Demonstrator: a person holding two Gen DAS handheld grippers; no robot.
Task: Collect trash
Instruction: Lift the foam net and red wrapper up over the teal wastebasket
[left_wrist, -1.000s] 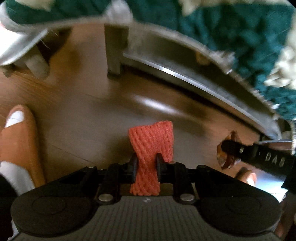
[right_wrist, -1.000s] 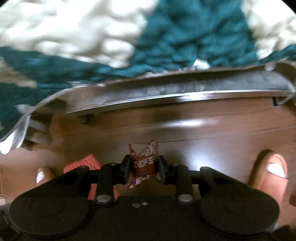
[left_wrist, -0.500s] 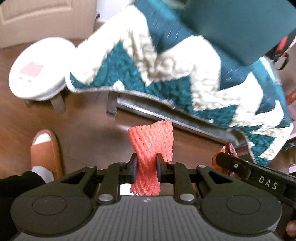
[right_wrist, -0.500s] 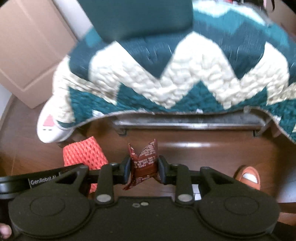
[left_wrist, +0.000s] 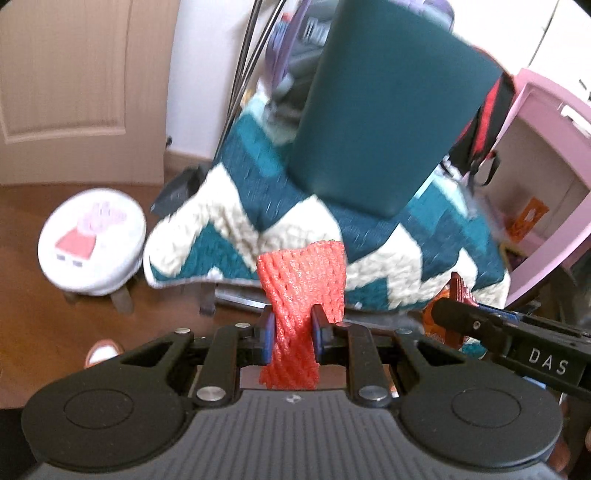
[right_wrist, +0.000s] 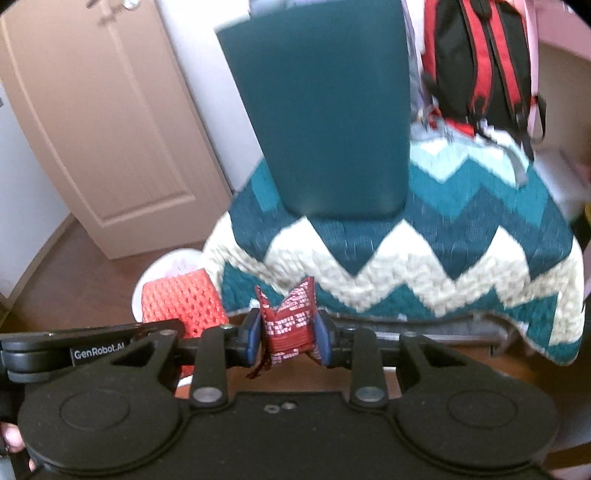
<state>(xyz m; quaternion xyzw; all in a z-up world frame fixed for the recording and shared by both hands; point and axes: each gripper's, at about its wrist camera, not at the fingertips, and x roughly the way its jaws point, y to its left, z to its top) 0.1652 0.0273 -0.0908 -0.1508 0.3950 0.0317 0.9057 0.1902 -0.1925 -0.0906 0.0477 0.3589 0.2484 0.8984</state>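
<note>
Foam net pinched between left tongs, wrapper clamped in right tongs

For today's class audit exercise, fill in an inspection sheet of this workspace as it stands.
Surface: brown wooden floor.
Job's things: red foam net and dark red printed wrapper, both lifted off the floor.
Clutter: white cartoon stool; red-black backpack.
Grippers: left gripper shut on the net; right gripper shut on the wrapper.
Cables: nothing seen.
Surroundings: zigzag blanket, teal cushion, beige door, pink shelf.
</note>
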